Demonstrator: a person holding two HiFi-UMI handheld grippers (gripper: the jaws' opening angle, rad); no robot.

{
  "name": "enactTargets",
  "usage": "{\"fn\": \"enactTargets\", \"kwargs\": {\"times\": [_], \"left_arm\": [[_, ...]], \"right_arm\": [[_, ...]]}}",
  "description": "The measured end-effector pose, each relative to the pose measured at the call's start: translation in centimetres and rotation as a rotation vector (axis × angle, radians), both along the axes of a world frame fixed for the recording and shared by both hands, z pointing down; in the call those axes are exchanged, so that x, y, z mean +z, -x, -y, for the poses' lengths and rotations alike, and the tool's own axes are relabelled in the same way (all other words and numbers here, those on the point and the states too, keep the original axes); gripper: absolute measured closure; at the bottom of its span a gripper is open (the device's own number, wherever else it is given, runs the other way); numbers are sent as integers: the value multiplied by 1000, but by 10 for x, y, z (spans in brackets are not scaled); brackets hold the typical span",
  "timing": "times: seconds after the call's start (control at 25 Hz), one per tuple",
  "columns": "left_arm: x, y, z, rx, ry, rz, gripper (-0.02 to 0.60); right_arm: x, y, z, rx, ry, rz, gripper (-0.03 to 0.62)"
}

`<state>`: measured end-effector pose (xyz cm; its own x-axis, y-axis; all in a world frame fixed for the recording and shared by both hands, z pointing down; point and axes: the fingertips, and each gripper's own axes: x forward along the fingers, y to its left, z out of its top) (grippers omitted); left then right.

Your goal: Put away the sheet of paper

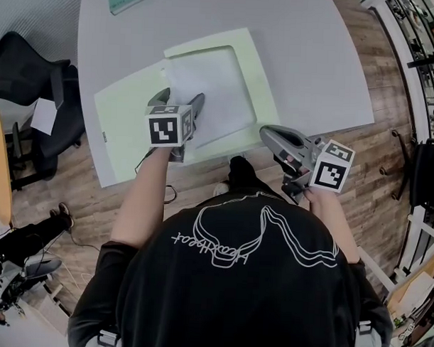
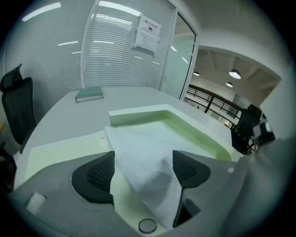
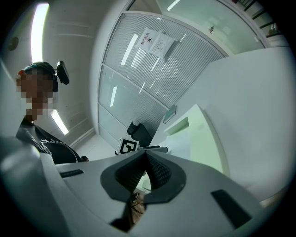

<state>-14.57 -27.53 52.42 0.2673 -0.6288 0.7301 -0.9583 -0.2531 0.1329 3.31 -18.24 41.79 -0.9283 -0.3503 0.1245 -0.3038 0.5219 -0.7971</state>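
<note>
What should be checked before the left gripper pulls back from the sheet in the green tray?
1. Left gripper jaws apart, pads not pressing the sheet of paper: ok.
2. Sheet free of both pads: cannot tell; its edge runs close along one pad.
3. Sheet wholly inside the green tray: not ok; its near corner rides out over the tray's edge, between the jaws.
4. Sheet lying flat: not ok; it humps up near the jaws.
5. Right gripper shut, empty, held off the table: ok.
</note>
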Motion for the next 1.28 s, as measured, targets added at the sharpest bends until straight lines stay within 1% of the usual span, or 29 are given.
{"fn": "enactTargets", "kwargs": {"times": [0.08,0.12,0.28,0.36,0.48,0.56,0.64,0.68,0.72,0.76,0.84,0.88,0.96,1.04,1.12,1.2,1.28], "left_arm": [[-2,0,1,14,-11,40,204],[-3,0,2,14,-16,37,202],[-16,-10,2,16,-51,-25,204],[-33,-14,-10,15,-71,-89,204],[-66,-18,-10,30,-105,-226,206],[-87,-27,-14,83,-135,-280,209],[-109,-39,-42,143,-174,-311,215],[-120,-45,-61,169,-195,-327,227],[-131,-49,-80,193,-215,-343,253],[-142,-52,-97,211,-235,-356,302],[-161,-50,-120,224,-279,-368,483],[-170,-48,-128,222,-300,-375,509],[-188,-47,-145,230,-333,-406,535],[-205,-50,-163,267,-364,-438,551],[-220,-54,-181,316,-401,-435,561],[-230,-57,-199,364,-433,-410,571],[-240,-61,-216,415,-456,-416,571]], "right_arm": [[-1,-1,0,3,2,1,585],[-1,-1,1,5,4,3,585],[-3,-4,1,9,-8,4,585],[-11,-6,-8,13,-30,-1,585],[-25,1,4,17,-67,-15,585],[-36,5,10,15,-91,-15,585],[-48,6,-7,11,-129,-9,586],[-54,7,-22,8,-154,-6,585],[-61,8,-37,6,-180,-5,585],[-67,10,-48,3,-206,-6,585],[-81,16,-63,-4,-253,-10,585],[-87,19,-68,-8,-274,-12,586],[-99,23,-79,-15,-313,-16,586],[-109,27,-90,-21,-350,-17,586],[-118,30,-101,-26,-384,-19,585],[-124,35,-113,-28,-408,-20,585],[-130,40,-123,-30,-425,-19,586]]}}
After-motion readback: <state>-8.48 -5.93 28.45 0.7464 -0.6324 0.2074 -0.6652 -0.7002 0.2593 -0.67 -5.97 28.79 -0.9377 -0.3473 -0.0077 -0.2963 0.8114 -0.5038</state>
